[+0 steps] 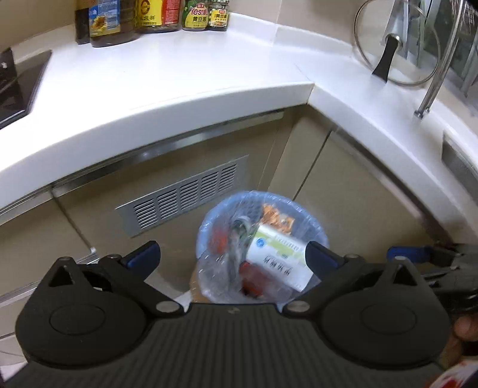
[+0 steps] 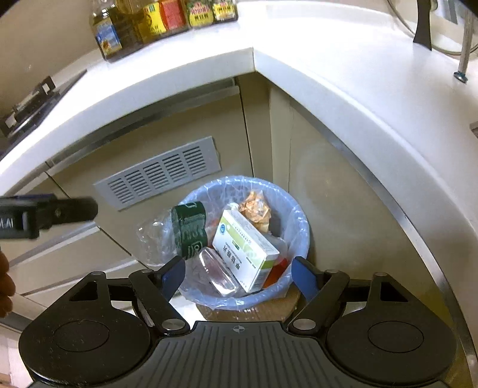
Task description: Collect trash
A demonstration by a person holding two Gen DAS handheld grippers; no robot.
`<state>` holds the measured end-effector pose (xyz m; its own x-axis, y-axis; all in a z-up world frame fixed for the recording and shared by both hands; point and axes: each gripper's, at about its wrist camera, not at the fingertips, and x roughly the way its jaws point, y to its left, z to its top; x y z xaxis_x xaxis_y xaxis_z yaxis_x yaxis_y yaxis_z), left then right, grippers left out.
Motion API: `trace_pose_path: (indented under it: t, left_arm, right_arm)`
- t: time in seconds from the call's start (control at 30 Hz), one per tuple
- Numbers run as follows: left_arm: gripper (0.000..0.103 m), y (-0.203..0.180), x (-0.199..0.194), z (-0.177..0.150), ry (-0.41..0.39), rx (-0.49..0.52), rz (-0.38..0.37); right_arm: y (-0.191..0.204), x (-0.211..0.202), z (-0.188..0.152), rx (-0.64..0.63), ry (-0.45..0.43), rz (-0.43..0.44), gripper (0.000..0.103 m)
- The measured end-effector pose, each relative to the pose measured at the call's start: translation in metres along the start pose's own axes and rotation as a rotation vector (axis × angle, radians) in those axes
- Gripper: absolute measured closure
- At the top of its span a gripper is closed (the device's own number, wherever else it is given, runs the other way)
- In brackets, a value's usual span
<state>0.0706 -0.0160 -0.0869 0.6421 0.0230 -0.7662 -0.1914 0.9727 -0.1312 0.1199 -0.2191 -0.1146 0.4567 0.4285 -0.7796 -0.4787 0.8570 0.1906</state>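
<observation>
A blue trash bin (image 2: 300,221) lined with a clear bag stands on the floor in the cabinet corner; it also shows in the left wrist view (image 1: 206,226). Inside lie a white and green medicine box (image 2: 245,247), a plastic bottle with a dark green label (image 2: 189,228), an orange wrapper (image 2: 254,209) and red scraps. The box (image 1: 277,256) shows in the left wrist view too. My left gripper (image 1: 231,258) is open and empty above the bin. My right gripper (image 2: 237,273) is open and empty above the bin's near rim. The left gripper's body (image 2: 44,213) shows at the left.
A white L-shaped countertop (image 1: 179,77) wraps around the corner above the bin. Sauce bottles (image 1: 155,15) stand at its back. A glass pot lid (image 1: 397,44) leans in a rack on the right. A hob (image 1: 18,86) sits on the left. A vent grille (image 1: 185,194) is on the cabinet.
</observation>
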Motion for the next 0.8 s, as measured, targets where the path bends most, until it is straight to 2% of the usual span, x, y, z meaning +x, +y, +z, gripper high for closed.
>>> trace_pose_path:
  t: [0.17, 0.27, 0.37, 0.57, 0.8]
  left_arm:
    - [0.001, -0.001, -0.014, -0.011, -0.002, -0.011, 0.034]
    - [0.001, 0.001, -0.021, -0.011, -0.003, -0.011, 0.012]
    - [0.001, 0.001, -0.031, -0.011, -0.025, 0.032, -0.012]
    - [0.001, 0.013, -0.056, -0.014, -0.031, 0.075, -0.098]
    - [0.001, 0.031, -0.081, -0.029, -0.015, 0.117, -0.13]
  right_arm:
    - [0.003, -0.017, -0.009, 0.023, -0.024, -0.013, 0.025]
    - [0.006, -0.034, -0.014, 0.057, -0.059, -0.052, 0.024]
    - [0.015, -0.049, -0.022, 0.101, -0.101, -0.113, 0.023]
    - [0.049, -0.078, -0.043, 0.22, -0.163, -0.24, 0.021]
    - [0.087, -0.097, -0.066, 0.269, -0.164, -0.285, 0.017]
